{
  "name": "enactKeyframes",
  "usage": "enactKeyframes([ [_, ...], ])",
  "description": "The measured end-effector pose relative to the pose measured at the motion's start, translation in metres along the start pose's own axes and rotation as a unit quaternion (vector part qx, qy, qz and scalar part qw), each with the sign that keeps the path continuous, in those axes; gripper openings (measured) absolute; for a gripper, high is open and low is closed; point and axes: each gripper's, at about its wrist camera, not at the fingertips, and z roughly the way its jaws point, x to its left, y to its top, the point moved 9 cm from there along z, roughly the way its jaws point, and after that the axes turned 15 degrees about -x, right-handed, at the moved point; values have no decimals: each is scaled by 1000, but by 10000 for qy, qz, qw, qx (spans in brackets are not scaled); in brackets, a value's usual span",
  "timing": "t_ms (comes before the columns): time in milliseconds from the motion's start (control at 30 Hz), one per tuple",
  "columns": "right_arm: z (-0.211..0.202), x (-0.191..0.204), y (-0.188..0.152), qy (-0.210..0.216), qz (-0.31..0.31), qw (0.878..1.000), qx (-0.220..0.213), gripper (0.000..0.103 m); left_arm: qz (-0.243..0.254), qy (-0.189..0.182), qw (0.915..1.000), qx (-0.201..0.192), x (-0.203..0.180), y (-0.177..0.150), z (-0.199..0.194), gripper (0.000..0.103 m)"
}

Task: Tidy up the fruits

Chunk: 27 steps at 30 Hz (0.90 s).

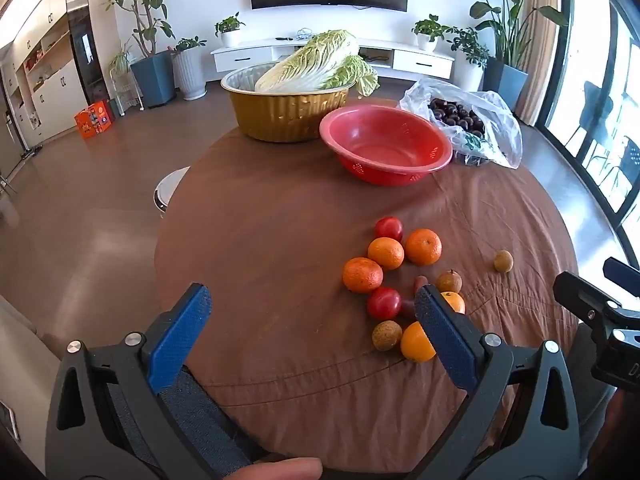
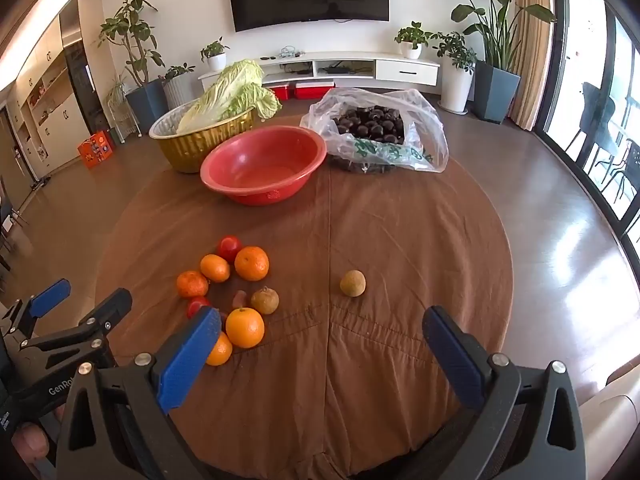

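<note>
Living room, TV on far wall, potted plants around, round desk [image 2: 400, 240] under a brown cloth. Left hand-held gripper [image 1: 312, 308] spread wide, nothing between the pads, hovering over the near edge. Right hand-held gripper [image 2: 320, 332] also wide open and empty, low over the near edge.

Fruit pile [image 2: 236, 292] lies on the cloth: mandarins, two tomatoes, a couple of brownish longans, oranges nearest the edge. From the left gripper the pile is ahead and to the right, its right finger overlapping the nearest orange [image 1: 416, 342] in view. From the right gripper the pile is ahead and to the left, by its left finger. One stray longan [image 2: 353, 283] sits apart, straight ahead between the right gripper's fingers, so the right hand looks better lined up for that one. Round fruit, no long axis to match.

Red bowl [image 2: 264, 168] stands empty at the far side, well beyond the pile; likely the target. Gold tub [image 2: 192, 148] with cabbage [image 2: 224, 92] just behind it, plastic bag of chestnuts [image 2: 376, 132] beside it on the right.

Judgement: nothing sorted yet; next move is a short reach forward, then a long carry to the bowl.
</note>
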Motion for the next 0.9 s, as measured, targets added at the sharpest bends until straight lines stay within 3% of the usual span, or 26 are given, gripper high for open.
enactKeyframes([
  [900, 7, 4, -7, 0, -70, 9999, 98, 103, 77, -27, 9999, 96, -3, -5, 3, 103],
])
